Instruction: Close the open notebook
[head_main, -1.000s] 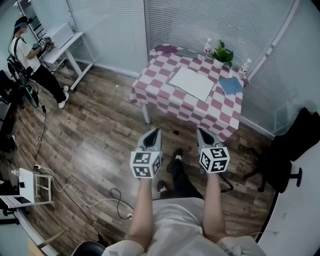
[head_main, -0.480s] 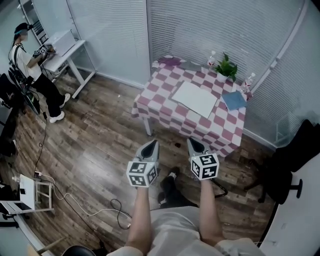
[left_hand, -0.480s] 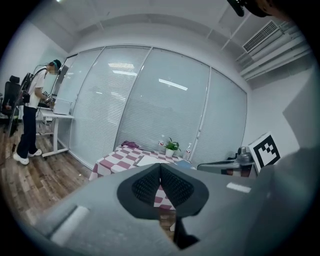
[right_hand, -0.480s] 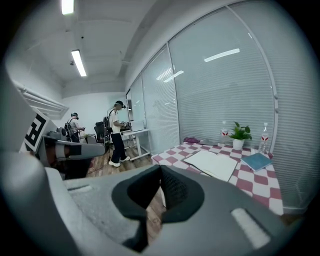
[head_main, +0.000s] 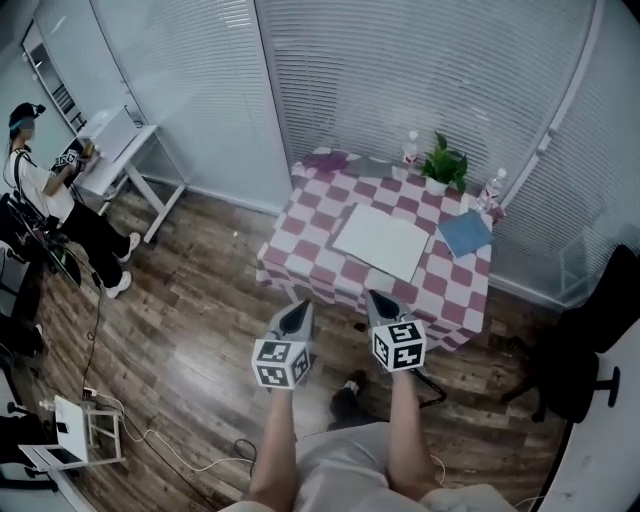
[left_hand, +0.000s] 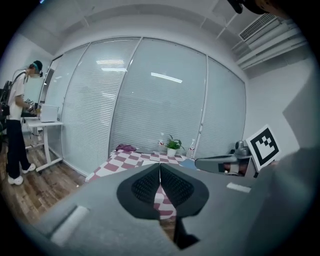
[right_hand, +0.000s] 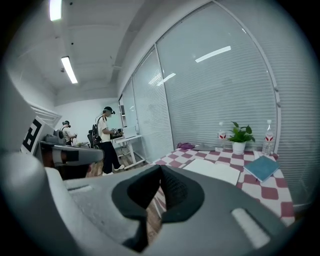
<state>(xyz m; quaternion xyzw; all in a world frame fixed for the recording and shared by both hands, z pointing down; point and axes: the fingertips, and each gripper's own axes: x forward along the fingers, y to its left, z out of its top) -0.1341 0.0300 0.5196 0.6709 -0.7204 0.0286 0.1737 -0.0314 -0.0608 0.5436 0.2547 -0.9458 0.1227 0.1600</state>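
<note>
Wooden floor (head_main: 180, 320) fills the left side, where a person (head_main: 40, 190) stands far off. Next comes the left gripper (head_main: 297, 312), its jaws pressed together with nothing in them. The right gripper (head_main: 376, 298) beside it is squeezed tight and empty too. Both hang over the floor, near the checked table (head_main: 300, 230) but not touching it. The notebook (head_main: 380, 242) lies open and flat in the middle of that table. A blue book (head_main: 465, 233) sits to its right. Nothing is done yet: the notebook must be reached and folded closed.
</note>
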